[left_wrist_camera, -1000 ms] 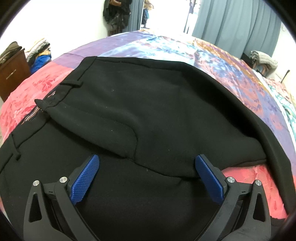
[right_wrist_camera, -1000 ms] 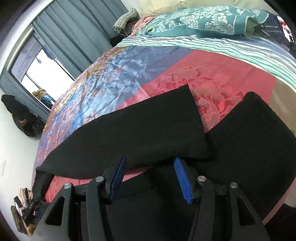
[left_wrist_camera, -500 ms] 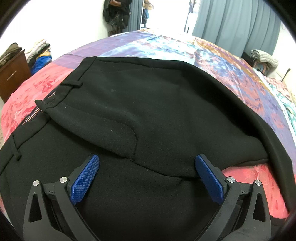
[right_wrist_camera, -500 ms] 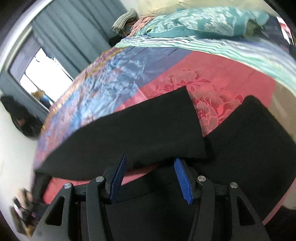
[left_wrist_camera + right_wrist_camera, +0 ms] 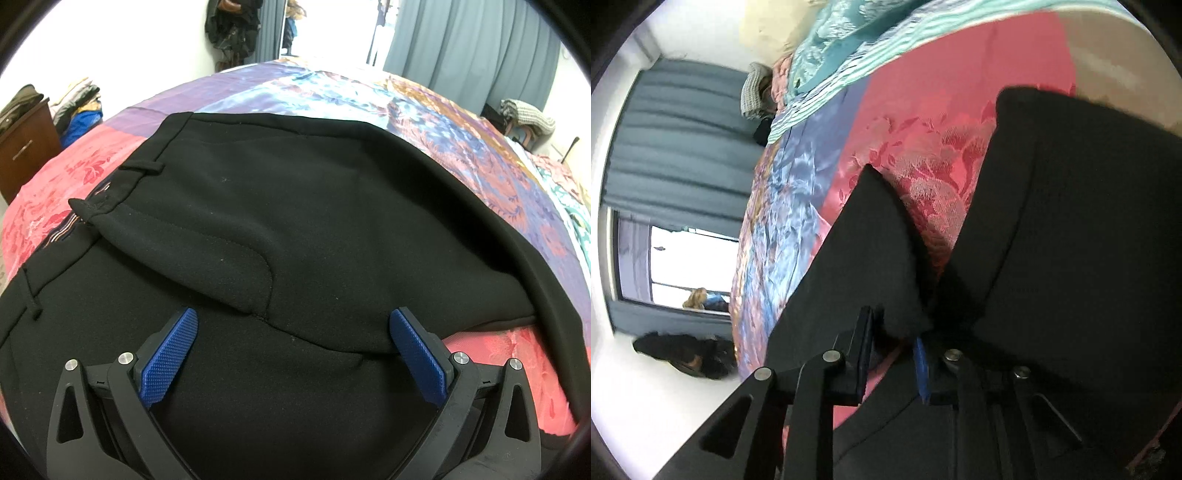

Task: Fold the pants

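Step in hand, by my reading: bringing 1 leg over to fold the pants (image 5: 314, 229) lengthwise on the bed (image 5: 332, 96). Right tool (image 5: 892, 354) nearly closed, pinching a leg edge, camera rolled. Left tool (image 5: 291, 354) wide open, empty, over the seat. Next: lay leg flat, edges aligned.
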A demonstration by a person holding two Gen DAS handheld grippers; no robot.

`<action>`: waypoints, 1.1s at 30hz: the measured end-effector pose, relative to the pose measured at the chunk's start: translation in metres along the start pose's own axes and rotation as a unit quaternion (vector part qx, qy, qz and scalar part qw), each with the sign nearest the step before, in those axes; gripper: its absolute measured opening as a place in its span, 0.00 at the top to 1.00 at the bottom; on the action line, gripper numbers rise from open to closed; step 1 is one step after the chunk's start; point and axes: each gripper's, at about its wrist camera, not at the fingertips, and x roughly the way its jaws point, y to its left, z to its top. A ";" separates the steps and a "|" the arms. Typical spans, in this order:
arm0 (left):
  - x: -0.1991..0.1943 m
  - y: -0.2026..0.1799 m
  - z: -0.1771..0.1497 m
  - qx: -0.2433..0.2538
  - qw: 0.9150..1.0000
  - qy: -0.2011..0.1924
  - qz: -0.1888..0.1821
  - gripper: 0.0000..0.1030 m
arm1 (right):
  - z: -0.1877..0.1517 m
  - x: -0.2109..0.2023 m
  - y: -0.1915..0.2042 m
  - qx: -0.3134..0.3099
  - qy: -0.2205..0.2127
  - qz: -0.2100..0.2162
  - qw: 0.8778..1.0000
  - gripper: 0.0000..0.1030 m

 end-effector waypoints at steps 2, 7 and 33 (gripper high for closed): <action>-0.001 -0.002 0.004 0.001 1.000 0.015 0.009 0.00 | 0.002 0.000 0.002 -0.006 -0.004 -0.006 1.000 0.95; -0.006 -0.013 0.062 -0.066 0.991 0.083 -0.084 0.01 | 0.000 -0.037 0.054 -0.124 -0.037 0.021 0.991 0.95; -0.147 0.069 0.029 -0.159 0.960 0.071 -0.220 0.94 | 0.035 -0.138 0.096 -0.267 -0.023 0.065 0.961 0.95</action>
